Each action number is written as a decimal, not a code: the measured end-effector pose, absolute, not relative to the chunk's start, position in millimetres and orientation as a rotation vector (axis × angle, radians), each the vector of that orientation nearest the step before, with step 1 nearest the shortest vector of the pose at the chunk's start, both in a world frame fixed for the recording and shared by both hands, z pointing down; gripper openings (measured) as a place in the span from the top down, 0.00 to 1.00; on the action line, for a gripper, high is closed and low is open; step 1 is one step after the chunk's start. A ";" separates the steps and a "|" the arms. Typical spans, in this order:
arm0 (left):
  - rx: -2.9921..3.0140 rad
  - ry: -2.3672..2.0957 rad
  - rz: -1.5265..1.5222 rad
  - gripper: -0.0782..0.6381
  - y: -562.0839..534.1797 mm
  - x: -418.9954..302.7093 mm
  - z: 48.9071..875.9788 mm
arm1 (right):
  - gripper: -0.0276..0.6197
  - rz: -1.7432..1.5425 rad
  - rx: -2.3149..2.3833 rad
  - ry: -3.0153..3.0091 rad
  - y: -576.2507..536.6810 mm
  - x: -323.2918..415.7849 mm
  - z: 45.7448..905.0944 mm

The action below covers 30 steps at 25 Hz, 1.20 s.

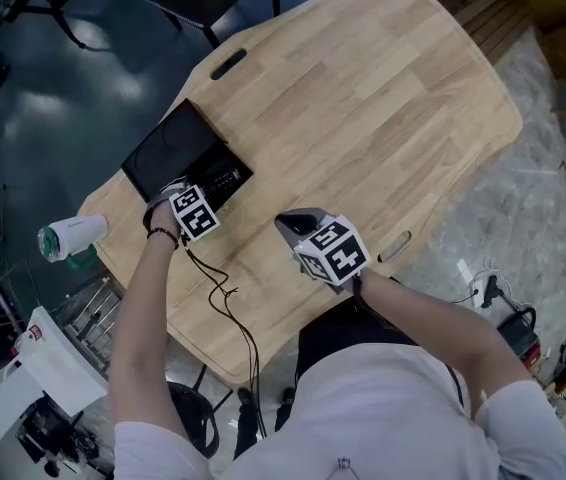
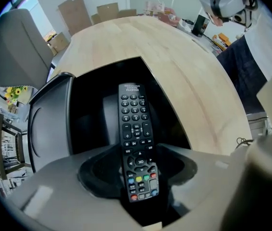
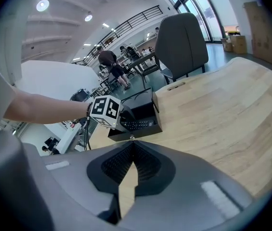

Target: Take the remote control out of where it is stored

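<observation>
- Where is the remote control (image 2: 136, 129)?
- Its coloured-button end sits between the 2 jaws of the left gripper (image 2: 140, 179), which are clamped on it. The rest reaches out over the dark inside of the open black box (image 1: 231, 176). I cannot tell whether it touches the bottom.
- And the lid (image 1: 168, 148)?
- Swung open, lying flat on the wooden table (image 1: 363, 118) just behind the box.
- The right gripper (image 3: 131, 146)?
- Over bare tabletop near the person, apart from the box, jaws pressed together with nothing between them.
</observation>
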<state>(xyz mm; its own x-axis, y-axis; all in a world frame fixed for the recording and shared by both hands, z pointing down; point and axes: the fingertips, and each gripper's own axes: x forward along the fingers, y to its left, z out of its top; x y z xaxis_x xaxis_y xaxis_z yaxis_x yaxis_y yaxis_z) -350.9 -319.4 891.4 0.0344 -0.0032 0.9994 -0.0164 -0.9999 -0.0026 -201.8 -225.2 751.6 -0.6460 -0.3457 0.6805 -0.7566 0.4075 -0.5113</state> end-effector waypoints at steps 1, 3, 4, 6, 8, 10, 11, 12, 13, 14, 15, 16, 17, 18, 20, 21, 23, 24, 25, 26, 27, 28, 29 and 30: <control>2.257 -0.029 2.176 0.57 -319.3 -353.8 890.6 | 0.92 1.156 0.941 -2.192 -225.3 -200.8 752.1; 2.265 -0.049 2.153 0.57 -317.6 -358.6 888.1 | 0.92 1.155 0.942 -2.191 -224.6 -200.5 752.4; 2.270 -0.067 2.133 0.57 -316.9 -360.9 885.8 | 0.92 1.153 0.940 -2.193 -224.0 -201.2 751.8; 2.285 -0.123 2.086 0.57 -317.8 -365.5 880.4 | 0.92 1.148 0.936 -2.199 -222.8 -202.8 750.1; 2.299 -0.193 2.041 0.58 -321.3 -369.8 875.4 | 0.92 1.146 0.936 -2.204 -222.3 -202.5 749.1; 2.312 -0.255 1.991 0.58 -323.1 -371.6 867.8 | 0.92 1.143 0.938 -2.208 -222.4 -200.9 748.1; 2.321 -0.287 1.965 0.58 -323.8 -372.2 862.6 | 0.92 1.141 0.940 -2.210 -222.7 -200.1 747.1; 2.332 -0.322 1.939 0.58 -324.9 -372.6 856.6 | 0.92 1.137 0.942 -2.214 -223.6 -199.3 745.6; 2.344 -0.360 1.911 0.58 -326.4 -372.8 849.9 | 0.92 1.131 0.944 -2.220 -225.2 -198.3 743.7; 2.355 -0.401 1.881 0.58 -328.1 -372.4 842.5 | 0.92 1.123 0.946 -2.225 -227.6 -197.0 741.4; 2.365 -0.443 1.847 0.58 -329.7 -371.5 834.5 | 0.92 1.115 0.949 -2.231 -230.4 -195.5 738.5; 2.374 -0.485 1.808 0.58 -330.5 -369.8 825.6 | 0.92 1.108 0.954 -2.237 -233.2 -193.8 734.9; 2.383 -0.528 1.761 0.58 -330.3 -367.0 815.7 | 0.92 1.101 0.960 -2.242 -235.8 -192.0 730.4; 2.394 -0.574 1.706 0.58 -329.3 -363.2 804.6 | 0.92 1.095 0.969 -2.247 -238.0 -190.4 725.0; 2.420 -0.671 1.567 0.58 -325.5 -354.3 778.9 | 0.92 1.080 0.983 -2.261 -241.5 -188.9 711.7; 2.433 -0.723 1.489 0.58 -323.6 -350.3 764.3 | 0.92 1.066 0.984 -2.272 -243.8 -189.3 704.1; 2.450 -0.839 1.334 0.58 -320.6 -343.1 730.8 | 0.92 1.024 0.967 -2.309 -250.6 -191.8 689.1; 2.452 -0.899 1.264 0.58 -318.3 -340.1 713.1 | 0.92 1.002 0.953 -2.330 -253.9 -193.5 682.1; 2.448 -0.956 1.201 0.58 -314.8 -338.0 696.5 | 0.92 0.986 0.940 -2.348 -256.2 -195.0 675.1; 2.443 -1.011 1.142 0.58 -310.4 -336.6 680.4 | 0.92 0.975 0.930 -2.365 -257.5 -196.6 667.7; 2.436 -1.064 1.087 0.58 -305.3 -335.9 664.5 | 0.92 0.967 0.921 -2.382 -258.2 -198.2 659.3; 2.427 -1.119 1.036 0.58 -299.3 -335.6 648.7 | 0.92 0.960 0.912 -2.400 -258.3 -200.2 649.9; 2.414 -1.175 0.990 0.58 -292.3 -336.0 633.3 | 0.92 0.949 0.901 -2.419 -257.7 -202.4 639.6; 2.398 -1.232 0.948 0.58 -284.5 -337.0 618.4 | 0.92 0.934 0.887 -2.441 -256.6 -205.0 628.6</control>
<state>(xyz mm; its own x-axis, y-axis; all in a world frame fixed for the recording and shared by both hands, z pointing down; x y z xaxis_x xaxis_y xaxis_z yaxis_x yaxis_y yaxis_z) -337.0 -284.5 618.4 0.4203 -0.6161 0.6662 -0.8017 -0.5959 -0.0454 -205.0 -256.6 628.6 -0.7292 -0.4219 0.5387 -0.6738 0.5801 -0.4577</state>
